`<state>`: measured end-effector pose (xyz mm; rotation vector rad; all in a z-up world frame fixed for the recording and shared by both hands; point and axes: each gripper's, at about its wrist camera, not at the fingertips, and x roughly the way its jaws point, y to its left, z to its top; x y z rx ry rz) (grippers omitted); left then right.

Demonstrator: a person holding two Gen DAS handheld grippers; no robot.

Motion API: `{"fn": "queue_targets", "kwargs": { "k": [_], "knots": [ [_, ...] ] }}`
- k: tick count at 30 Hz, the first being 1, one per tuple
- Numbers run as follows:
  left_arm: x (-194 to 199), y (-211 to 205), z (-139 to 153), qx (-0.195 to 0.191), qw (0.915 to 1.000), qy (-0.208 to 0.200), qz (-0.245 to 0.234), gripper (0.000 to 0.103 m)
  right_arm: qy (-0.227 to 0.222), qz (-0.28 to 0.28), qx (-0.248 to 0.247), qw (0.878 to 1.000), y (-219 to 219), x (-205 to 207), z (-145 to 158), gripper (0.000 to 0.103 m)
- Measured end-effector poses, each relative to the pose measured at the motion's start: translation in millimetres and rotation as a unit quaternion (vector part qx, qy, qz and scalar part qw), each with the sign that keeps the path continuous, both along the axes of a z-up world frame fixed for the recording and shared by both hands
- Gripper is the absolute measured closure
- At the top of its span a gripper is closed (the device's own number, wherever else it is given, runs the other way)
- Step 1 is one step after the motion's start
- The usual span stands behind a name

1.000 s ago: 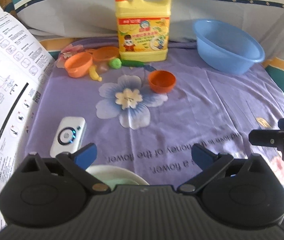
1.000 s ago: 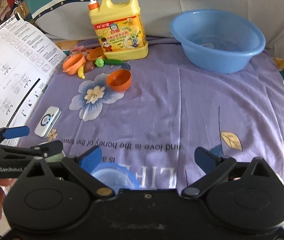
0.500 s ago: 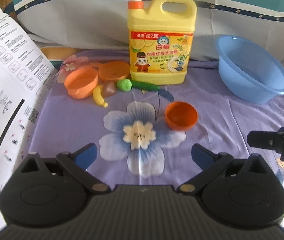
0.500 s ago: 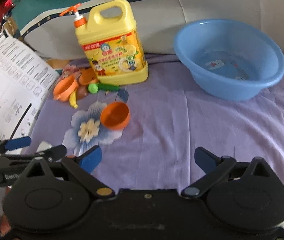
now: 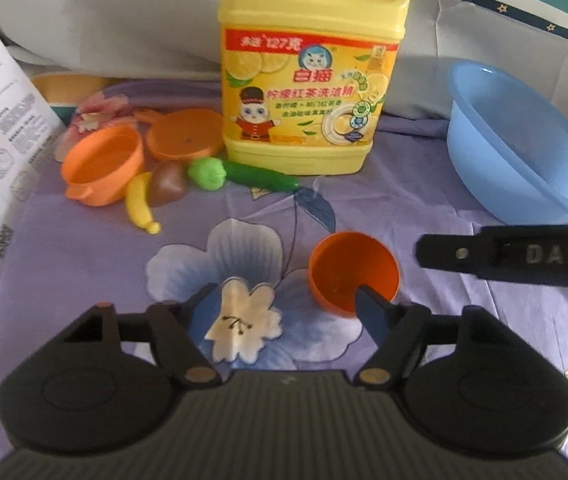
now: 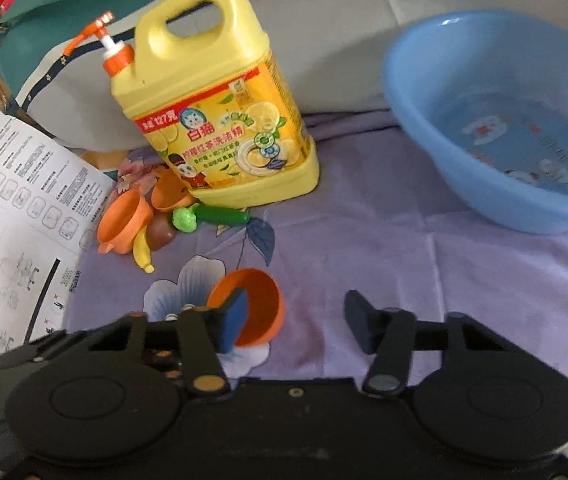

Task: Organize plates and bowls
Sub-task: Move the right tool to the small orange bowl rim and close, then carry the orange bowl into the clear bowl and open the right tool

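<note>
A small orange bowl (image 5: pixel 352 272) lies tilted on the purple flowered cloth; it also shows in the right wrist view (image 6: pixel 256 304). My left gripper (image 5: pixel 288 304) is open and empty, its right finger in front of the bowl's rim. My right gripper (image 6: pixel 296 320) is open and empty, its left finger in front of the bowl's mouth. An orange toy pot (image 5: pixel 102 164) and an orange toy plate (image 5: pixel 184 138) sit at the back left. The right gripper's finger (image 5: pixel 504 258) crosses the left wrist view.
A yellow detergent jug (image 5: pixel 308 76) stands at the back. A blue basin (image 6: pixel 496 120) sits at the right. A toy banana (image 5: pixel 140 204), a brown toy (image 5: pixel 168 182) and a green toy vegetable (image 5: pixel 240 172) lie by the pot. A printed sheet (image 6: pixel 16 208) lies at the left.
Both grippers have moved forward and down toward the small orange bowl. The white remote and the pale bowls near the front edge have dropped out of view.
</note>
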<state>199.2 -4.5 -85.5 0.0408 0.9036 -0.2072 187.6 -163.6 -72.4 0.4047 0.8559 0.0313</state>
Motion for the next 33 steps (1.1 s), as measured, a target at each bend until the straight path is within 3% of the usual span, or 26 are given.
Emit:
{"fn": "queue_targets", "kwargs": {
  "k": [5,9,12,24,33],
  "knots": [
    [10,-3,-10,-0.013,0.9998,0.014,-0.008,0.05,0.011,0.016,0.007,1.0,9,11,-13,0.069],
    [15,-4,-17,-0.024,0.9993,0.025,-0.013,0.075,0.018,0.024,0.012,0.999,15,18,-23,0.09],
    [16,-3,-21,-0.029,0.9989,0.031,-0.018,0.09,0.02,0.031,0.015,0.999,18,20,-27,0.095],
    [3,-4,-13,-0.016,0.9989,0.03,-0.033,0.091,0.021,0.037,0.01,0.999,22,4,-20,0.096],
    [-31,-5,6,-0.006,0.9984,0.026,-0.049,0.091,0.019,0.042,0.011,0.999,24,-28,-5,0.095]
  ]
}}
